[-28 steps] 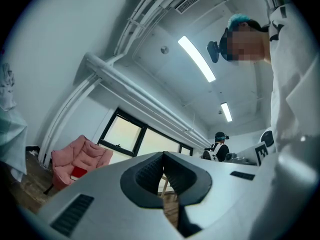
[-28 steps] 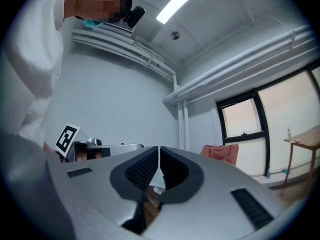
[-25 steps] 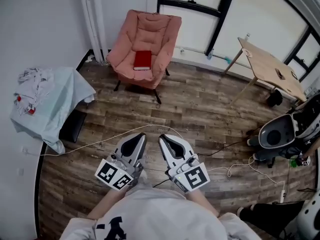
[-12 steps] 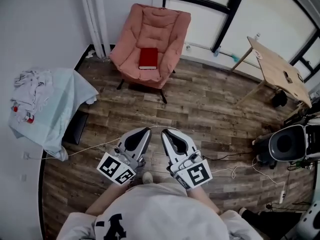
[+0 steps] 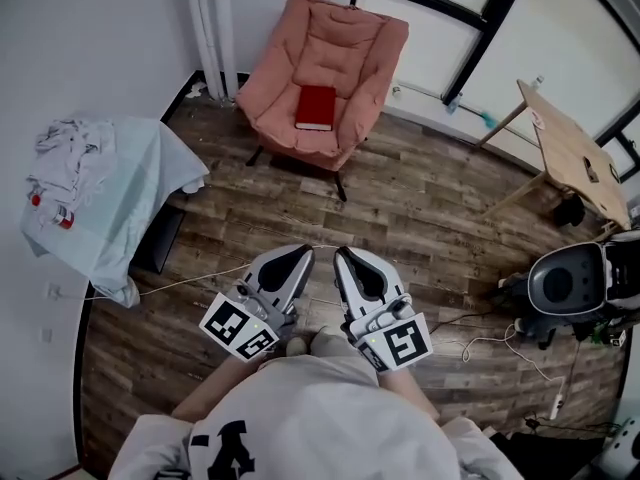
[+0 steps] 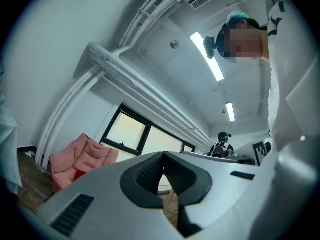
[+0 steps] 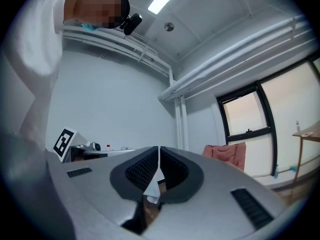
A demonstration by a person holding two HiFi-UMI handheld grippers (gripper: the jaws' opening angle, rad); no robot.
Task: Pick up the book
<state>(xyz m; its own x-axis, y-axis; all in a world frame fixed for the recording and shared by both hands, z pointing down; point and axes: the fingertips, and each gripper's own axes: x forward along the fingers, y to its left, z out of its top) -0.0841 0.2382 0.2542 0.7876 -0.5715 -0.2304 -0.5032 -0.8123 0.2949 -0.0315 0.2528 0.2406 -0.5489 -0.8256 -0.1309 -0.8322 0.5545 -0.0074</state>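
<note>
Head view: the red book [image 5: 315,108] lies on the seat of the pink armchair [image 5: 345,38], far from the left claw [image 5: 293,255] and right claw [image 5: 349,258]. A white cable [image 5: 185,281] across the floor [image 5: 400,208] between could snag a foot.

Left gripper view: jaws together, empty. That red sliver on the armchair is probably the book.

Right gripper view: jaws together, empty. Arriving so, they would only shove the book.

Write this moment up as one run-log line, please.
book: flat on pink armchair seat, untouched | left gripper: shut, empty | right gripper: shut, empty | gap: both well short of armchair
</note>
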